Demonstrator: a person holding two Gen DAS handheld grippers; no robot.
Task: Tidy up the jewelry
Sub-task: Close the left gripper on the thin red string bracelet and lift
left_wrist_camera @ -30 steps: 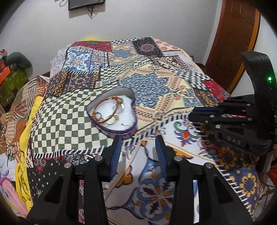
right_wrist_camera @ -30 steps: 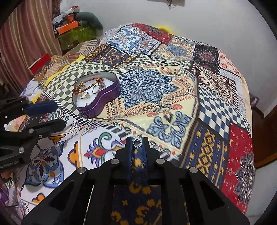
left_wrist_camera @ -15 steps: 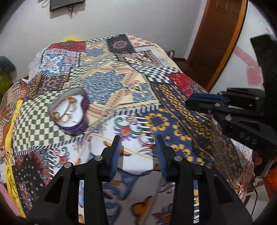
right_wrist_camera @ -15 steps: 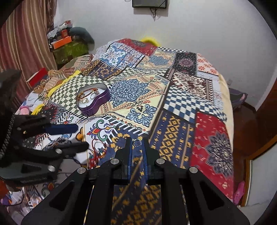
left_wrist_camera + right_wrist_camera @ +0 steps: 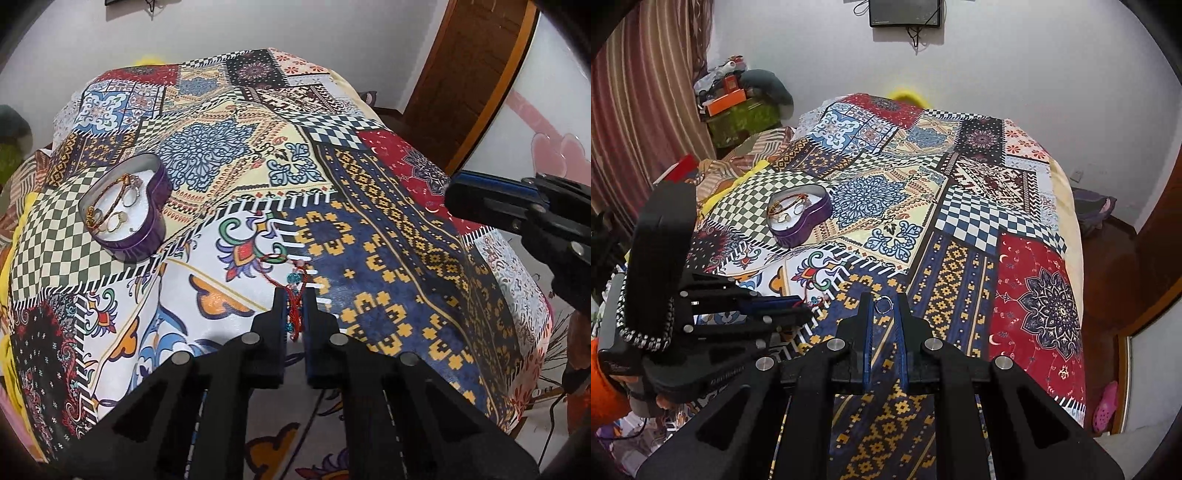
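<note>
So, left gripper (image 5: 294, 295) is clamped on the red thread bracelet (image 5: 291, 291); carry it level to the heart tin (image 5: 127, 210) upper left. Right gripper (image 5: 883, 306) pinches a small ring (image 5: 883, 305).

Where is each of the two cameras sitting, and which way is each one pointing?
Left wrist: rides the left gripper, looking forward and down over the patchwork bedspread; its black fingers pinch a red corded bracelet with teal beads; the right gripper enters at right.
Right wrist: rides the right gripper, facing the white wall past the bed; its fingers hold a small silver ring; the left gripper shows at left.
Shared: the purple heart-shaped tin holding jewelry, and the bedspread.
</note>
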